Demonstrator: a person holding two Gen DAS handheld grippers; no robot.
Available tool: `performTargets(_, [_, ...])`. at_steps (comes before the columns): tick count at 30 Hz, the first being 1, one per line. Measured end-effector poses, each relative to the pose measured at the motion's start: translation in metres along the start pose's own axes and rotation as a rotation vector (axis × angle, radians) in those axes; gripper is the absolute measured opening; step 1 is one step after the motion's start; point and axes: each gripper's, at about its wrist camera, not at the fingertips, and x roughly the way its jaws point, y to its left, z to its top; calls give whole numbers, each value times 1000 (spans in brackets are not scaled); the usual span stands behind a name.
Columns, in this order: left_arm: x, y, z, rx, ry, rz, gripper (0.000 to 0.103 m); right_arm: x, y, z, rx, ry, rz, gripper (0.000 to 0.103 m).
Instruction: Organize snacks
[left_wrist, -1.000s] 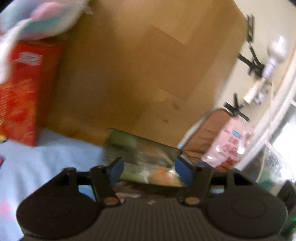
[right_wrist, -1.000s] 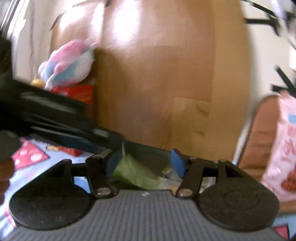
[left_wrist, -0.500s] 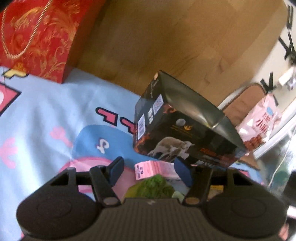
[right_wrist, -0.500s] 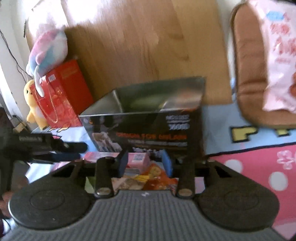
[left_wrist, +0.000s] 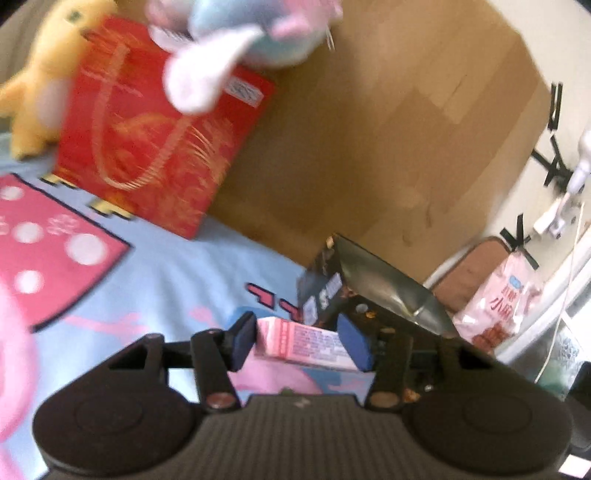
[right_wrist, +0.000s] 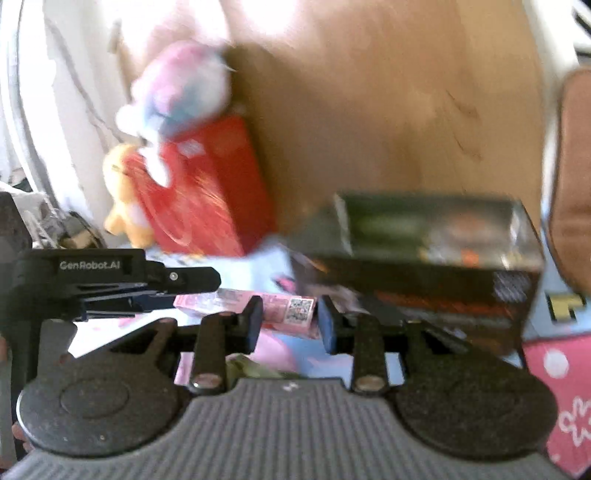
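**Both tongs on the pink snack carton**

I see the pink carton (left_wrist: 301, 341) lying across the blue and pink mat (left_wrist: 155, 280), just in front of the black snack box (left_wrist: 373, 295). My left gripper (left_wrist: 301, 341) has been closing; its blue pads now sit at either side of the carton's length and look to be pressing on it. From the right wrist view, the right gripper (right_wrist: 290, 325) has also just been closing, and its pads flank the end of the same pink carton (right_wrist: 291, 312) that carries a square code label. Whether those pads actually press the cardboard I cannot tell through the blur. The left gripper (right_wrist: 177, 288) reaches in from the left edge of that view, onto the carton's far end.

The black snack box (right_wrist: 424, 258) stands open-topped to the right of the carton. Behind it, against the wooden board (left_wrist: 388, 129), a red gift bag (left_wrist: 147, 147) stands with a pastel plush toy (left_wrist: 240, 40) on top and a yellow plush (left_wrist: 40, 85) beside it. A pink snack bag (left_wrist: 502, 310) rests on a brown cushion (left_wrist: 469, 273) at far right.
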Motion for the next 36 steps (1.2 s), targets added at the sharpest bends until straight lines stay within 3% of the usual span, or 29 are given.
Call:
performTargets(6, [-52, 21, -52, -2, 6, 73, 53, -26, 43, -44, -101, 17, 92, 37])
performTargets(10, [-59, 26, -86, 38, -14, 110, 56, -37, 43, -84, -140, 54, 148, 37])
performTargets(12, [-57, 24, -95, 71, -32, 120, 57, -35, 42, -88, -133, 76, 135, 37])
performTargets(14, [-58, 20, -94, 99, -60, 104, 63, -42, 43, -86, -133, 24, 152, 40])
performTargets(15, [-58, 20, -94, 107, -68, 105, 67, -39, 41, -87, -130, 30, 152, 47])
performTargets(36, [-71, 34, -95, 26, -141, 82, 70, -46, 43, -90, -90, -15, 129, 55])
